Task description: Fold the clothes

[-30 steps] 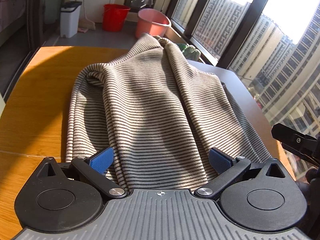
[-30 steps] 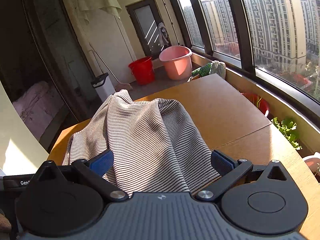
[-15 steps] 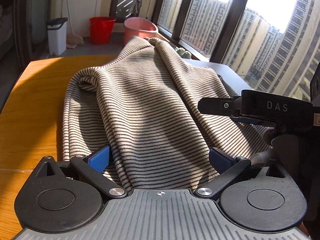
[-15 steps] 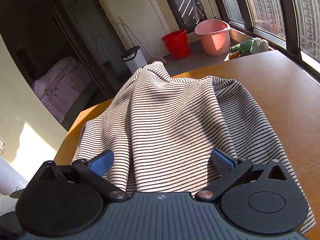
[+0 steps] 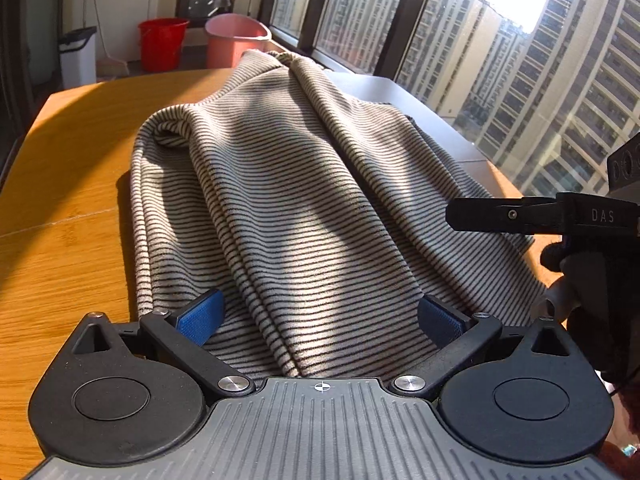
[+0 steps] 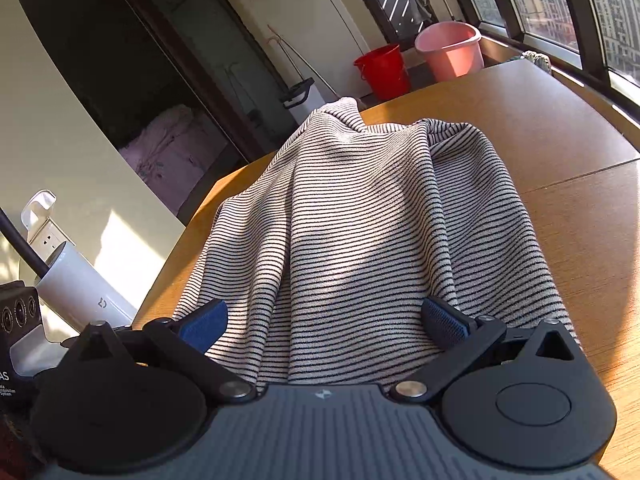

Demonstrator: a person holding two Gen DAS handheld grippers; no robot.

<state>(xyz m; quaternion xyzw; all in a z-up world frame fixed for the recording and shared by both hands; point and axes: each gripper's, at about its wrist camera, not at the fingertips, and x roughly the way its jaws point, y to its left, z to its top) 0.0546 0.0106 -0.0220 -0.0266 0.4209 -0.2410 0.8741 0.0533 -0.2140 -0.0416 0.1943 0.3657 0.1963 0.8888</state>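
striped garment's (image 5: 288,200) near hem hidden beneath both gripper bodies, table (image 6: 560,152) partly covered by cloth

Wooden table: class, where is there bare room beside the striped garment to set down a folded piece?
Bare wood lies left of the striped garment on the table, and right of it in the right wrist view. The middle is covered.

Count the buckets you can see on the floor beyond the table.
2. The red bucket stands beside the pink bucket, which is nearer the windows. Others may be hidden behind the table.
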